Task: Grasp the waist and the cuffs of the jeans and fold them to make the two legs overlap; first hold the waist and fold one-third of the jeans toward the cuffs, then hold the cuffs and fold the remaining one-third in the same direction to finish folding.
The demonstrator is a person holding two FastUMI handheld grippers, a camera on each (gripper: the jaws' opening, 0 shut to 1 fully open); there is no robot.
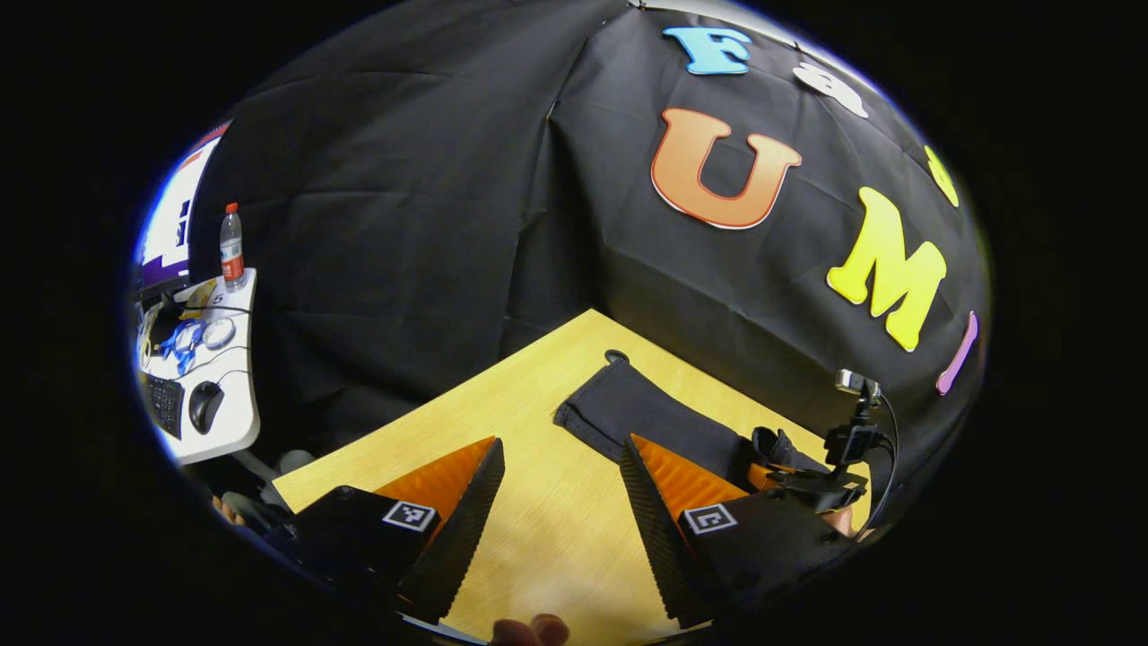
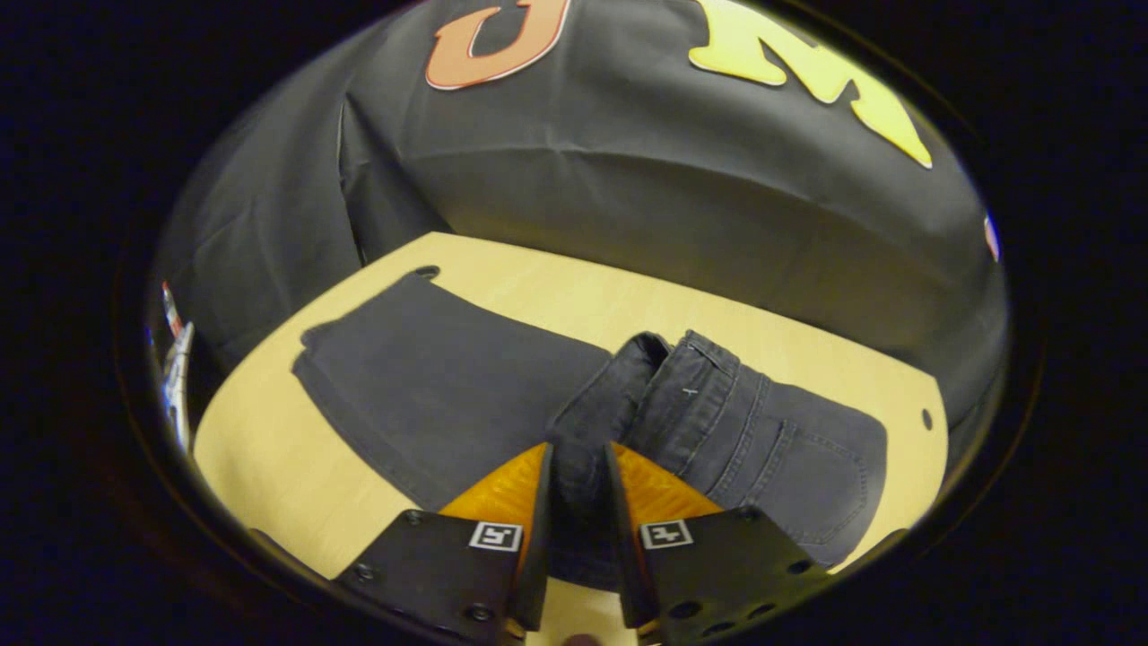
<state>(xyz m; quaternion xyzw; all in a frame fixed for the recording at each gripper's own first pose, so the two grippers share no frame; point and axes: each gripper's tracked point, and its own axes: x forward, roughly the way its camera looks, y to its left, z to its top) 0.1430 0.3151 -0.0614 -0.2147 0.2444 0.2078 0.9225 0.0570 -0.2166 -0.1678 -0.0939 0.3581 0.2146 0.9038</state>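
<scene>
The jeans' waist [image 2: 682, 395] is pinched, apparently firmly, by the right gripper [image 2: 578, 529]; the left gripper [image 1: 560, 520] is held open above the table [image 1: 538, 404]

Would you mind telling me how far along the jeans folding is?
The jeans lie as one narrow strip, so the legs look overlapped. The right claw is shut on the waist, lifting it to fold. The open left claw waits; the cuffs remain unfolded.

Left gripper [image 1: 560, 502], right gripper [image 2: 578, 529]: black bodies; orange ribbed fingers; square markers; screws.
</scene>
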